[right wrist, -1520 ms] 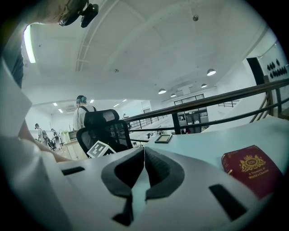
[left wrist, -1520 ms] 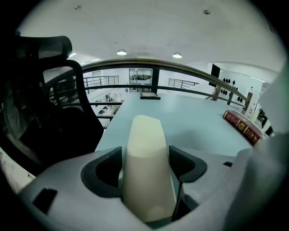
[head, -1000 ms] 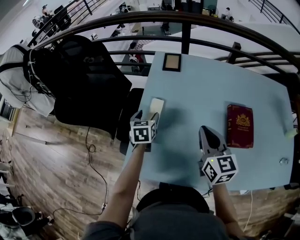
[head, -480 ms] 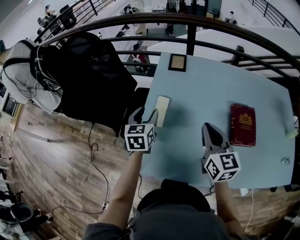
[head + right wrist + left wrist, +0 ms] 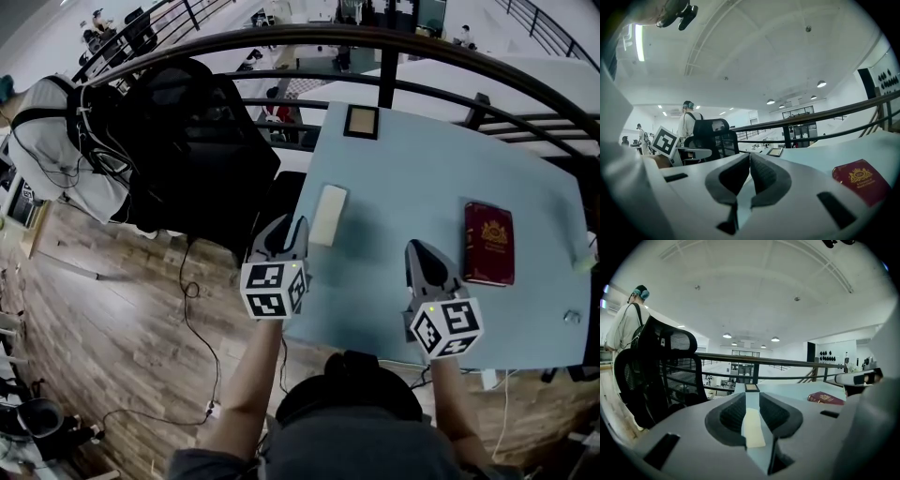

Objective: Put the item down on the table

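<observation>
Nearest me, my right gripper (image 5: 420, 251) hangs above the front of the blue table (image 5: 403, 178), jaws pressed together on nothing. My left gripper (image 5: 285, 231), at the left edge, has just been narrowing its jaws; they stand slightly apart, empty. Just beyond its tips the cream block (image 5: 328, 215) lies flat on the table, close to that edge. I judge the placing done; a careless swing of those tips could knock it off.

We find no legible wording: the red booklet (image 5: 489, 242) on the worktop (image 5: 403, 178) bears an unreadable gold crest, and cubes on the left tool (image 5: 285, 228) and right tool (image 5: 421, 251) show only black-and-white squares.
</observation>
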Demonstrator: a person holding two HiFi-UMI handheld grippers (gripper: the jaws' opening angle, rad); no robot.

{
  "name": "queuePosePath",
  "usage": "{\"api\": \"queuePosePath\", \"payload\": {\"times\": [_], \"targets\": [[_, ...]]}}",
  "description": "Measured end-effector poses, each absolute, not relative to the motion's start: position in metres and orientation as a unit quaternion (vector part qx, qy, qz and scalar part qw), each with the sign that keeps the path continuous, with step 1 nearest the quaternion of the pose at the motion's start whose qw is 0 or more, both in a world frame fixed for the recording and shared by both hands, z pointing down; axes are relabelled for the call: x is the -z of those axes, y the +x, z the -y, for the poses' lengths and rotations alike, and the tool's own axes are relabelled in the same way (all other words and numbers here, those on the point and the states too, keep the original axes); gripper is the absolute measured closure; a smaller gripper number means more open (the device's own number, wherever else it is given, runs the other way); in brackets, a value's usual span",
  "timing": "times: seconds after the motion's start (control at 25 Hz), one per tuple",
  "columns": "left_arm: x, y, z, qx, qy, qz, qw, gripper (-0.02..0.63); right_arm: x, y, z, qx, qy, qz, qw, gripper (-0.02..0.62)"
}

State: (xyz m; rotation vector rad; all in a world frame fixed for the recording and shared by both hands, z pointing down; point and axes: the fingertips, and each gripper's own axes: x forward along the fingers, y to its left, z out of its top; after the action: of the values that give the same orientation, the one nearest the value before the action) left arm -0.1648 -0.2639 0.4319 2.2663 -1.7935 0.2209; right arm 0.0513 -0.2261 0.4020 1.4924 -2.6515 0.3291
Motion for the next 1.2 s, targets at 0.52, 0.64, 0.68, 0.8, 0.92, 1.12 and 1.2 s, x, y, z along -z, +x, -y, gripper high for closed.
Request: {"api": "queuePosePath", "payload": {"times": [0.52, 0.64, 0.68, 0.8, 0.92, 1.12, 1.2], "targets": [[-0.412, -0.194, 0.215, -0.039, 0.768, 0.629, 0.111, 0.600, -0.395, 0.034, 0.204, -0.094, 0.486, 0.868, 0.038, 0.592], [-0.410, -0.197, 0.210, -0.041, 0.768, 0.631, 0.105, 0.600, -0.396, 0.033, 0.203, -0.098, 0.485, 0.868, 0.037, 0.592], [-0.409, -0.197, 0.209, -0.041, 0.768, 0.631, 0.104, 0.600, -0.396, 0.033, 0.204, -0.098, 0.485, 0.868, 0.037, 0.592], [-0.406, -0.201, 0.202, -0.036, 0.767, 0.633, 0.102, 0.600, -0.394, 0.031, 0.200, -0.093, 0.484, 0.869, 0.041, 0.594], [-0.405, -0.205, 0.194, -0.031, 0.765, 0.636, 0.101, 0.600, -0.391, 0.028, 0.193, -0.087, 0.481, 0.871, 0.042, 0.594], [-0.404, -0.209, 0.187, -0.028, 0.764, 0.637, 0.099, 0.600, -0.390, 0.025, 0.188, -0.079, 0.482, 0.871, 0.045, 0.594], [-0.404, -0.210, 0.186, -0.026, 0.763, 0.638, 0.100, 0.600, -0.389, 0.024, 0.188, -0.078, 0.482, 0.872, 0.045, 0.594]]}}
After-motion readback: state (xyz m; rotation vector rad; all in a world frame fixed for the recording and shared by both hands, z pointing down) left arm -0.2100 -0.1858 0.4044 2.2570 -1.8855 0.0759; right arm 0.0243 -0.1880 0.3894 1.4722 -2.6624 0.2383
